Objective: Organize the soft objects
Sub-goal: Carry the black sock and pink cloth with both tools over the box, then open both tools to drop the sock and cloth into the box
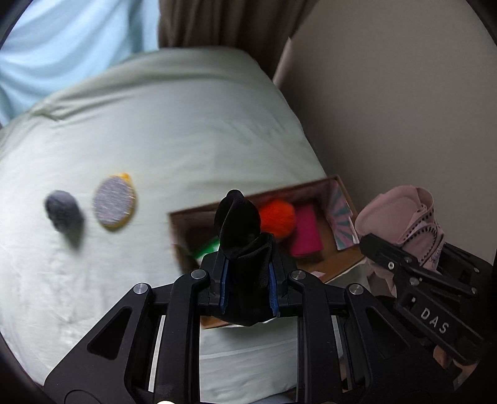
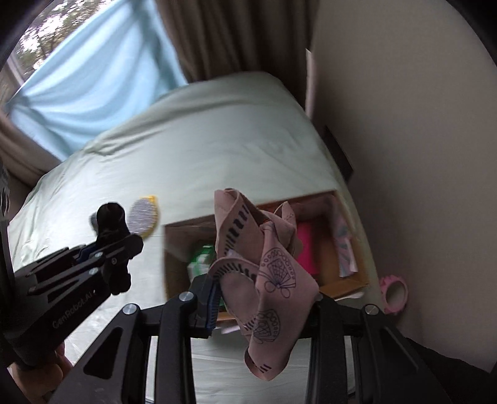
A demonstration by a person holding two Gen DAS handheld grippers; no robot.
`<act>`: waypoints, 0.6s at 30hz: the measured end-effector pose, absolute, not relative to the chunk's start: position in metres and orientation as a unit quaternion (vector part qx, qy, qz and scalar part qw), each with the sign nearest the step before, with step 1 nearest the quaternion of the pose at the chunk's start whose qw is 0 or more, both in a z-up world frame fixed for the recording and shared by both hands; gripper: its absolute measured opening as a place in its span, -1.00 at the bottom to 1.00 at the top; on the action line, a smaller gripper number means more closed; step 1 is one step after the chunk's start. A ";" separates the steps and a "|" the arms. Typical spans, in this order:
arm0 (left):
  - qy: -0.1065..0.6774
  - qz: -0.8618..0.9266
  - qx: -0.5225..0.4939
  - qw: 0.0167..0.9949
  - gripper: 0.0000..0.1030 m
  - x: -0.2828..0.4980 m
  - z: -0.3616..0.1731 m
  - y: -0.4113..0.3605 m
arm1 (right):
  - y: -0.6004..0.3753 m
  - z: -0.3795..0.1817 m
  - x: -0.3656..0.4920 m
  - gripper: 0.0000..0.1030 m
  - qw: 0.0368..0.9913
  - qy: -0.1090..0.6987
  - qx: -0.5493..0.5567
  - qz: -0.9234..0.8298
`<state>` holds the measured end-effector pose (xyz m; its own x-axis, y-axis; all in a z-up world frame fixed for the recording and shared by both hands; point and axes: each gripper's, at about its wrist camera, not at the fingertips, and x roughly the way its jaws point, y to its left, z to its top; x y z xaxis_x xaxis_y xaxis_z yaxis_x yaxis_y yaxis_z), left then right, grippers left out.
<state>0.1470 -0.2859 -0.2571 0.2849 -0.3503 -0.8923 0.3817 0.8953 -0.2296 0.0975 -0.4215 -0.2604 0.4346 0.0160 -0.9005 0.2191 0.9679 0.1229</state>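
Observation:
My left gripper [image 1: 247, 276] is shut on a black cloth [image 1: 240, 236], held above the near edge of an open cardboard box [image 1: 338, 264] on the bed. My right gripper [image 2: 264, 298] is shut on a pink patterned cloth [image 2: 264, 270], held over the same box [image 2: 344, 279]. The box holds an orange pom-pom [image 1: 278, 217], a magenta pad [image 1: 306, 231], a green item [image 1: 206, 247] and a striped card [image 1: 341, 214]. A grey and yellow oval pad [image 1: 114, 201] and a dark grey ball [image 1: 63, 213] lie on the sheet to the left of the box.
The bed has a pale green sheet [image 1: 155, 124]. A beige wall [image 1: 403, 108] runs along the bed's right side. Brown curtains [image 1: 223, 21] and a light blue drape [image 2: 93, 84] hang at the far end. A pink tape roll [image 2: 394, 293] lies right of the box.

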 end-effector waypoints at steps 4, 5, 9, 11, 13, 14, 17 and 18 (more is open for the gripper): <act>0.576 -0.231 0.034 0.783 -0.67 0.148 -0.291 -0.321 | -0.458 -0.293 0.109 -0.40 0.818 0.557 0.128 -0.071; 0.586 -0.231 0.041 0.776 -0.67 0.149 -0.303 -0.332 | -0.465 -0.301 0.111 -0.40 0.813 0.563 0.132 -0.072; 0.621 -0.230 0.048 0.748 -0.67 0.151 -0.347 -0.351 | -0.487 -0.334 0.123 -0.38 0.789 0.591 0.148 -0.077; 0.644 -0.227 0.048 0.729 -0.67 0.153 -0.372 -0.361 | -0.495 -0.351 0.129 -0.36 0.778 0.604 0.154 -0.074; 0.658 -0.224 0.046 0.717 -0.67 0.155 -0.389 -0.364 | -0.499 -0.365 0.133 -0.27 0.775 0.609 0.152 -0.075; 0.666 -0.221 0.047 0.711 -0.67 0.157 -0.399 -0.367 | -0.502 -0.371 0.135 -0.25 0.772 0.613 0.150 -0.076; 0.675 -0.218 0.060 0.703 -0.67 0.158 -0.411 -0.373 | -0.510 -0.388 0.140 -0.24 0.760 0.626 0.156 -0.073; 0.675 -0.219 0.063 0.702 -0.67 0.158 -0.412 -0.375 | -0.511 -0.391 0.140 -0.24 0.758 0.629 0.159 -0.073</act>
<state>0.1585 -0.3755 -0.4117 -0.0058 -0.2227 -0.9749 0.3920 0.8964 -0.2070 0.1404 -0.5111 -0.3905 0.1991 0.0894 -0.9759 0.3098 0.9390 0.1493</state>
